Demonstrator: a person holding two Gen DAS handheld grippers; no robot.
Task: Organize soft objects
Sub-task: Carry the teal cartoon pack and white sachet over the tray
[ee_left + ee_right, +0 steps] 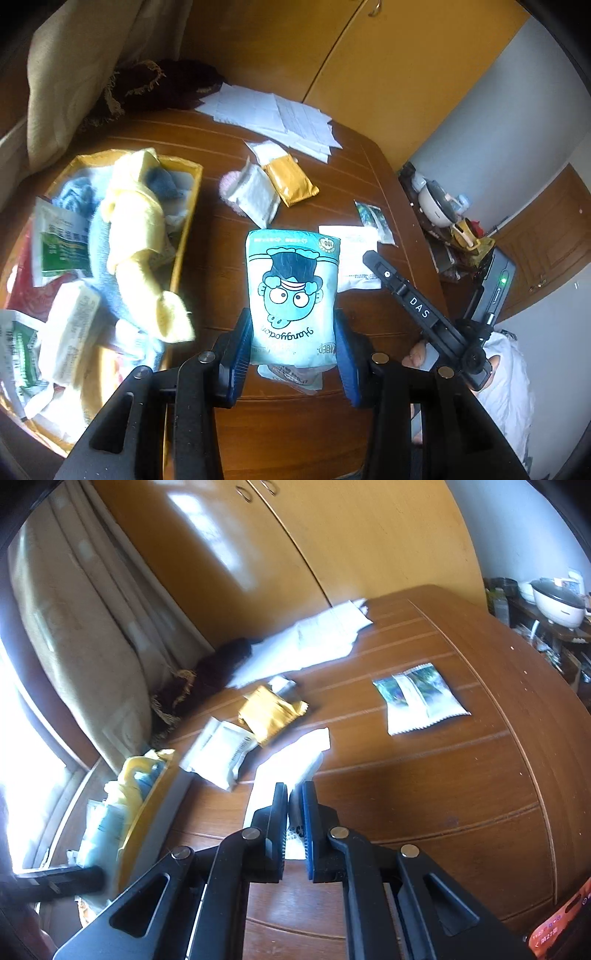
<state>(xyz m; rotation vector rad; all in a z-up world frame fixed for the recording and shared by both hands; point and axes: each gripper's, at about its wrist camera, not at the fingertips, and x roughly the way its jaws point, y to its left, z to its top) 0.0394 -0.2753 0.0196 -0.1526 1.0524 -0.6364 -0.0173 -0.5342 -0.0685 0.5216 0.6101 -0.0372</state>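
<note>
My left gripper [293,332] is shut on a teal tissue pack [291,295] with a cartoon face and holds it above the wooden table [229,240]. A yellow box [184,236] at the left holds a yellow cloth [136,229], a blue towel and several packets. My right gripper [294,805] is shut on a white flat packet [291,764] over the table [443,775]; the same packet [351,254] and the right gripper [373,258] show in the left wrist view. Loose on the table lie a gold pouch [269,714], a white pouch [221,751] and a green-white sachet [417,698].
White papers [314,638] and a dark fringed cloth [207,675] lie at the table's far side near a beige curtain [74,627]. Yellow cupboard doors [295,535] stand behind. A side shelf with a rice cooker [557,598] stands to the right.
</note>
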